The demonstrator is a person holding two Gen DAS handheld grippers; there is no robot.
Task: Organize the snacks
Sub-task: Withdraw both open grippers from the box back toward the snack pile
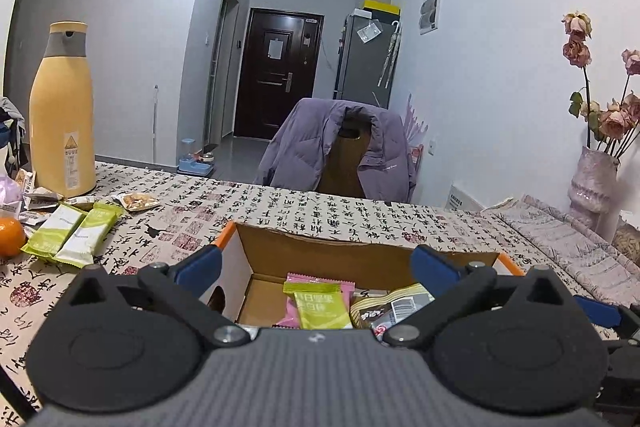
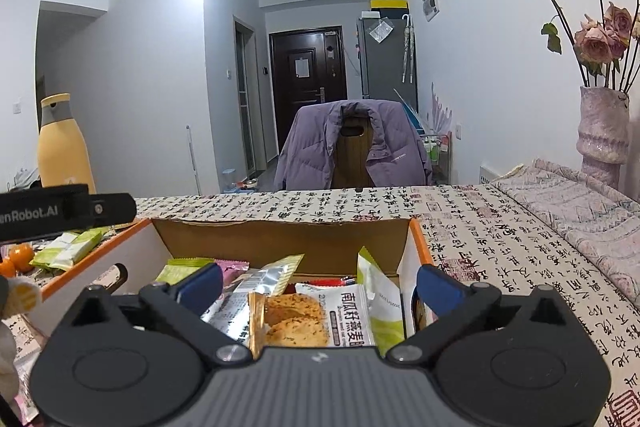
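An open cardboard box (image 1: pixel 352 247) with orange edges sits on the table and holds several snack packets. My left gripper (image 1: pixel 318 267) hovers open over it, above a green packet (image 1: pixel 322 309) lying on a pink one; its blue pads touch nothing. My right gripper (image 2: pixel 320 283) is open over the same box (image 2: pixel 280 233), above a cookie packet (image 2: pixel 308 315), a silver packet (image 2: pixel 256 287) and a green-and-white packet (image 2: pixel 380 303). Two green bars (image 1: pixel 74 233) and more small packets lie loose on the table to the left.
A tall yellow thermos (image 1: pixel 62 111) and an orange (image 1: pixel 10 237) stand at the table's left. A vase of dried roses (image 2: pixel 602 131) stands at the right by a folded cloth (image 2: pixel 580 203). A chair with a purple jacket (image 1: pixel 340 147) is behind the table.
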